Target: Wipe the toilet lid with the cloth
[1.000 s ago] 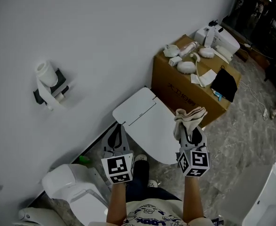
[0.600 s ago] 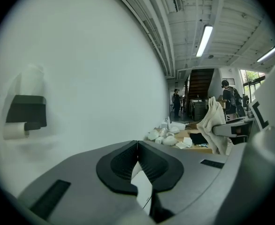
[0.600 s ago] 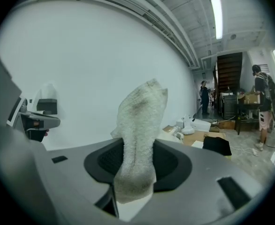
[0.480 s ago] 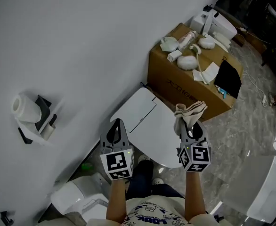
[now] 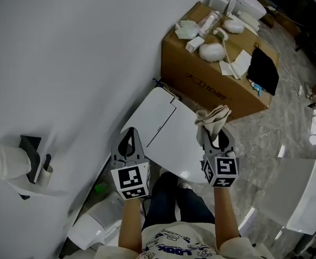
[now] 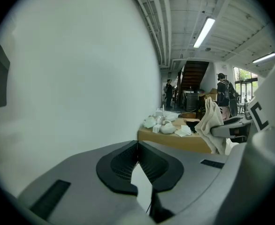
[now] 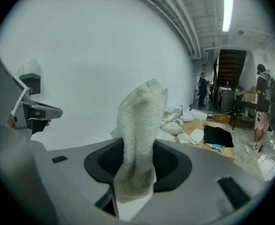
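The white toilet lid (image 5: 163,136) lies closed below me, slanting from the wall toward my legs. My left gripper (image 5: 128,133) hovers over the lid's left edge; in the left gripper view its jaws (image 6: 137,146) meet at the tip with nothing between them. My right gripper (image 5: 214,129) hangs over the lid's right edge, shut on a pale, crumpled cloth (image 5: 212,117). In the right gripper view the cloth (image 7: 140,125) stands up out of the jaws and hides their tips. I cannot tell whether either gripper touches the lid.
A cardboard box (image 5: 212,88) with several white items and a black cloth (image 5: 263,69) stands just beyond the lid. A toilet roll holder (image 5: 18,166) is fixed to the wall at left. A white unit (image 5: 293,198) stands at right, and white fittings (image 5: 93,228) at lower left.
The view has swung: the lid and box now sit higher and closer, and the roll holder has slid to the lower left. Both grippers keep the same pose, with the cloth still held.
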